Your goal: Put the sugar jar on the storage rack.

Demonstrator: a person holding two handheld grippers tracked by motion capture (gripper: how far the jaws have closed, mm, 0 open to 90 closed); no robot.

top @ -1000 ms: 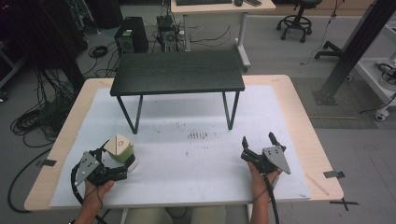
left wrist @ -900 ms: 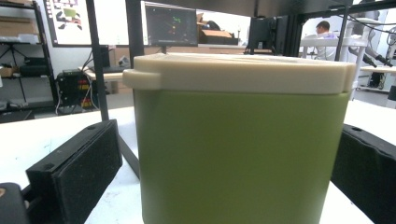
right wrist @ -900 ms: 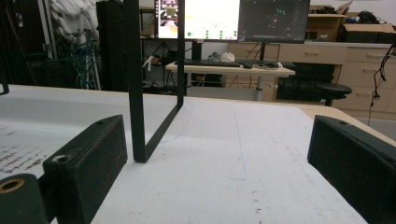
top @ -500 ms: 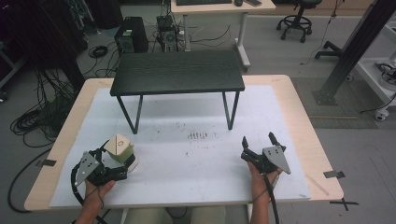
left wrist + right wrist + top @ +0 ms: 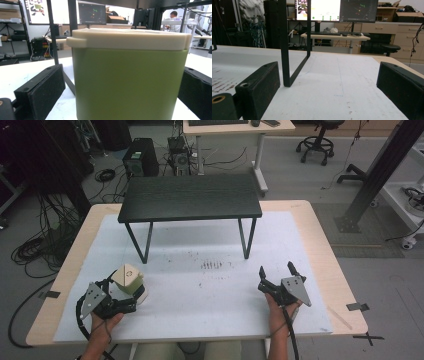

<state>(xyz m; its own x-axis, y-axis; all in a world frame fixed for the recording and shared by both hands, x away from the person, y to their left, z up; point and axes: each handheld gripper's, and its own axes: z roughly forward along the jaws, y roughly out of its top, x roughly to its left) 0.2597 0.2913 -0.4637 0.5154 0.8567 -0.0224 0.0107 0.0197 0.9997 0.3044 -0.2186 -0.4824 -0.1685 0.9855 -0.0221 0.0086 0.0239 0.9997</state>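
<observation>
A green container (image 5: pixel 129 279) with a cream lid stands upright on the white mat (image 5: pixel 210 295) at the front left. My left gripper (image 5: pixel 131 292) is open around it; in the left gripper view the container (image 5: pixel 130 82) sits between the two black jaws, with a small gap at the left pad (image 5: pixel 45 95). A hand holds my right gripper (image 5: pixel 276 272) at the front right, resting low on the mat. It is open, and nothing lies between its jaws in the right gripper view (image 5: pixel 329 75).
A small black table (image 5: pixel 190 197) on thin metal legs stands at the back middle of the mat; one leg (image 5: pixel 284 50) rises just ahead of the right gripper's left jaw. Dark smudges (image 5: pixel 212 265) mark the mat's centre. The wooden tabletop edge (image 5: pixel 330 270) borders the mat.
</observation>
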